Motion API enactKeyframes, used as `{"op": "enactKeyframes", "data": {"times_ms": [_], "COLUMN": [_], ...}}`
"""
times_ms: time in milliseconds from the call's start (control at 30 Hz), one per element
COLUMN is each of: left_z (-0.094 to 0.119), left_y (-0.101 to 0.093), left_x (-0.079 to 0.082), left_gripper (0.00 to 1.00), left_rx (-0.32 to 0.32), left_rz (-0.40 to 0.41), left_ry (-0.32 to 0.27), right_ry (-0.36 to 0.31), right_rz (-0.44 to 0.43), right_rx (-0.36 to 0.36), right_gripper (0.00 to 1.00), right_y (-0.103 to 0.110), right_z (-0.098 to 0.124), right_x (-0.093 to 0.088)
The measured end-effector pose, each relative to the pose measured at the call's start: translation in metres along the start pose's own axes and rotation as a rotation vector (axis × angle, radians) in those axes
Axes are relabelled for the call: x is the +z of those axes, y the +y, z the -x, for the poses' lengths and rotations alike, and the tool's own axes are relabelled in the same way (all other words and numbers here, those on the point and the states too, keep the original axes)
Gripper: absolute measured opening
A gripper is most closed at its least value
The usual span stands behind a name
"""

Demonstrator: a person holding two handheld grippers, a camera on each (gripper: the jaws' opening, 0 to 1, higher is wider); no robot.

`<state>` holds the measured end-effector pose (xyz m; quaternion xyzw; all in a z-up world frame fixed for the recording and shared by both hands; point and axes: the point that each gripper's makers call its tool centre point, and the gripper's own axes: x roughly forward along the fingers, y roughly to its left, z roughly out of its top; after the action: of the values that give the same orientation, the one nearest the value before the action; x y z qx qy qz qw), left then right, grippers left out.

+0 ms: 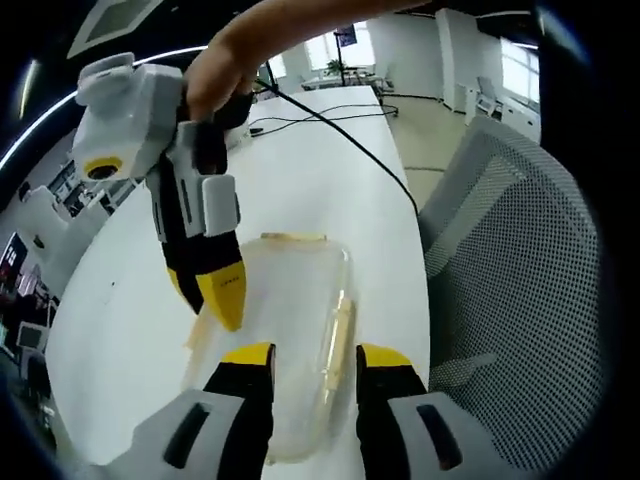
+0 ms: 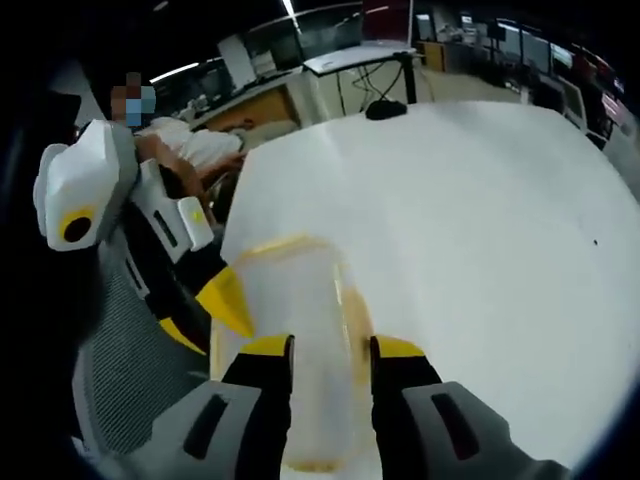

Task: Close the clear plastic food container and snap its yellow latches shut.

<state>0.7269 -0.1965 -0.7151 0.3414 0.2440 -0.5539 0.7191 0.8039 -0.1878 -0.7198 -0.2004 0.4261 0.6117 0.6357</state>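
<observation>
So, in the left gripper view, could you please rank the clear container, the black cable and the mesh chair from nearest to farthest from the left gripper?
1. The clear container, lying on the white table right between and ahead of the left gripper tips.
2. The mesh chair, off to the right beside the table edge.
3. The black cable, trailing across the table's far end.

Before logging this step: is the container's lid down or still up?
Down: the lid lies flat over the clear container, with both tools at its edges. Whether the yellow latches are snapped, cannot tell.
</observation>
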Motion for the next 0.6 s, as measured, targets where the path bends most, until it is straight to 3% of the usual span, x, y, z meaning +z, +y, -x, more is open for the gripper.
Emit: {"op": "enactKeyframes", "data": {"times_ms": [600], "left_z": [-0.0045], "left_y": [0.0027], "left_x": [0.0024], "left_gripper": [0.26], "left_rx": [0.039], "left_rz": [-0.08], "left_ry": [-0.002], "right_ry": [0.041], "right_rz": [-0.004], "right_rx": [0.045], "right_gripper": [0.28], "right_y": [0.0006], "right_z": [-0.0019], "right_x": [-0.001]}}
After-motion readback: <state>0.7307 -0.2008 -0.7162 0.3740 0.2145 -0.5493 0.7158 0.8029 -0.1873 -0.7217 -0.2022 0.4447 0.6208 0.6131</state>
